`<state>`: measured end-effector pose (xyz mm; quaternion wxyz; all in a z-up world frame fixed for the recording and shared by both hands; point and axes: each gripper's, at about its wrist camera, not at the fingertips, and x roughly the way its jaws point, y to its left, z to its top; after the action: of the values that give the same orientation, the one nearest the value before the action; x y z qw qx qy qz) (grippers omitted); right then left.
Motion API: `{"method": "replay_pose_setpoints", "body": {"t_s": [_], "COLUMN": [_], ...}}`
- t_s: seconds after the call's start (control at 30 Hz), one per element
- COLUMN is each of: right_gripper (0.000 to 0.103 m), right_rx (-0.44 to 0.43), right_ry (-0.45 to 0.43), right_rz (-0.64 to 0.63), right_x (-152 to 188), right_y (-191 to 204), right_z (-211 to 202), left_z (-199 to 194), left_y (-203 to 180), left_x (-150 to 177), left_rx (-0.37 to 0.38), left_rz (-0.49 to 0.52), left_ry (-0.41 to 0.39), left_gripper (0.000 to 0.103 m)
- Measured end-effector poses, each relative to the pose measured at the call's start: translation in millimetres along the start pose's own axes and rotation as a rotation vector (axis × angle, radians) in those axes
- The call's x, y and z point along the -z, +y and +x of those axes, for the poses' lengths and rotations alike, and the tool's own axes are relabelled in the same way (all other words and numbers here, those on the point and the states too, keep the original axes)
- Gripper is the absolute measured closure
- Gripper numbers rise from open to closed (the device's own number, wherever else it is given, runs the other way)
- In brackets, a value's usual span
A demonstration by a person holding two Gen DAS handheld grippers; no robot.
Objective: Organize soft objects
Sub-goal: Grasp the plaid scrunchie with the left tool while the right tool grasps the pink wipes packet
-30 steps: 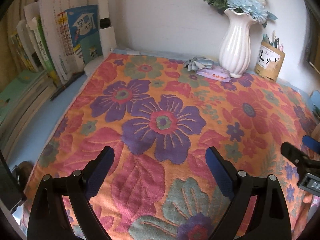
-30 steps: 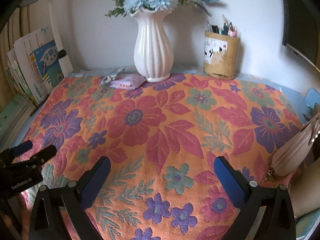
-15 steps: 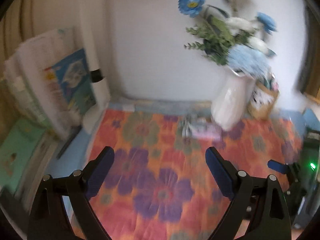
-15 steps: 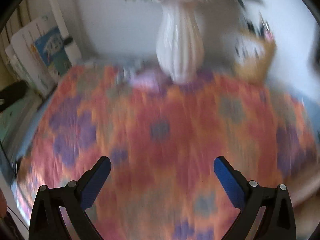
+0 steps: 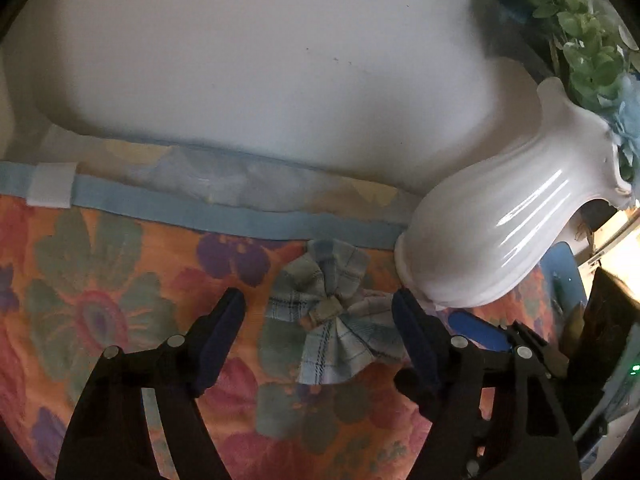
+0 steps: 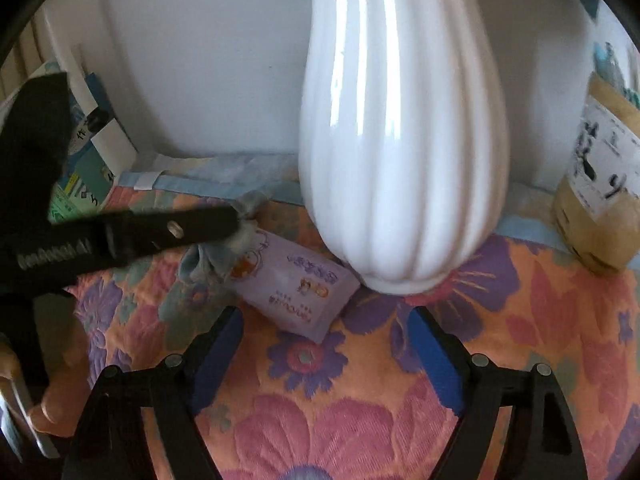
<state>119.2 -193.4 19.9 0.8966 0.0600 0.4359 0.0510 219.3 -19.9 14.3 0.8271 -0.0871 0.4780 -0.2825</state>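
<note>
A blue plaid fabric bow (image 5: 326,316) lies on the floral cloth beside the white vase (image 5: 492,240). My left gripper (image 5: 320,330) is open, its fingers on either side of the bow, low over the cloth. In the right wrist view the bow (image 6: 224,252) rests against a lilac tissue pack (image 6: 292,284), partly hidden by the left gripper's finger (image 6: 160,236). My right gripper (image 6: 326,348) is open and empty, just short of the pack, in front of the vase (image 6: 400,140).
The vase stands at the back against the wall. A brown pen holder (image 6: 600,204) stands right of it. Books (image 6: 84,152) lean at the back left. The floral cloth (image 6: 360,412) covers the table.
Both grippers have moved far forward from the table's front to the back by the vase. The left one now straddles the bow; the right one faces the tissue pack.
</note>
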Motion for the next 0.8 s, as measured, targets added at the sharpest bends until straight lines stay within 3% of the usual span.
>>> {"method": "replay_pose_setpoints", "body": {"t_s": [0.07,0.13,0.17,0.23,0.3,0.4,0.47,0.53,0.63,0.7,0.8], "right_gripper": [0.022,0.03,0.038,0.039,0.044,0.044,0.044,0.043,0.033,0.006,0.006], "right_rx": [-0.019,-0.02,-0.023,-0.017,-0.041,-0.173,-0.199,-0.139,-0.047,0.013,0.057], "right_ry": [-0.017,-0.002,0.003,-0.001,-0.007,0.006,0.029,0.026,-0.058,-0.092,-0.095], "right_rz": [-0.021,-0.054,-0.079,-0.136,-0.172,-0.187,-0.203,-0.21,-0.213,-0.235,-0.319], "right_x": [-2.4,-4.6,-3.8,0.0,4.3,14.8,24.2,30.6,24.2,15.4,-2.2], "right_y": [5.7,16.0,20.8,31.3,38.4,45.7,51.7,54.4,57.7,64.0,83.6], "right_z": [-0.3,7.1,8.2,7.8,3.3,-8.2,-14.6,-21.2,-31.6,-30.1,-7.1], "left_z": [0.8,1.0,0.4,-6.9,-20.3,-39.7,-55.1,-69.4,-79.9,-83.3,-88.1], "left_y": [0.3,3.0,6.3,13.5,19.9,24.8,31.2,39.9,48.7,54.0,64.0], "left_x": [0.4,1.9,3.4,7.6,11.8,19.4,30.8,43.9,60.9,72.4,81.2], "left_rx": [0.008,0.018,0.042,0.042,-0.004,-0.072,-0.128,-0.165,-0.205,-0.186,-0.164], "left_rz": [0.001,-0.007,-0.022,-0.055,-0.07,-0.07,-0.066,-0.082,-0.11,-0.132,-0.137], "left_ry": [-0.004,-0.008,-0.009,-0.028,-0.055,-0.073,-0.071,-0.069,-0.062,-0.072,-0.107], "left_gripper": [0.047,0.074,0.076,0.078,0.079,0.079,0.079,0.079,0.079,0.079,0.079]}}
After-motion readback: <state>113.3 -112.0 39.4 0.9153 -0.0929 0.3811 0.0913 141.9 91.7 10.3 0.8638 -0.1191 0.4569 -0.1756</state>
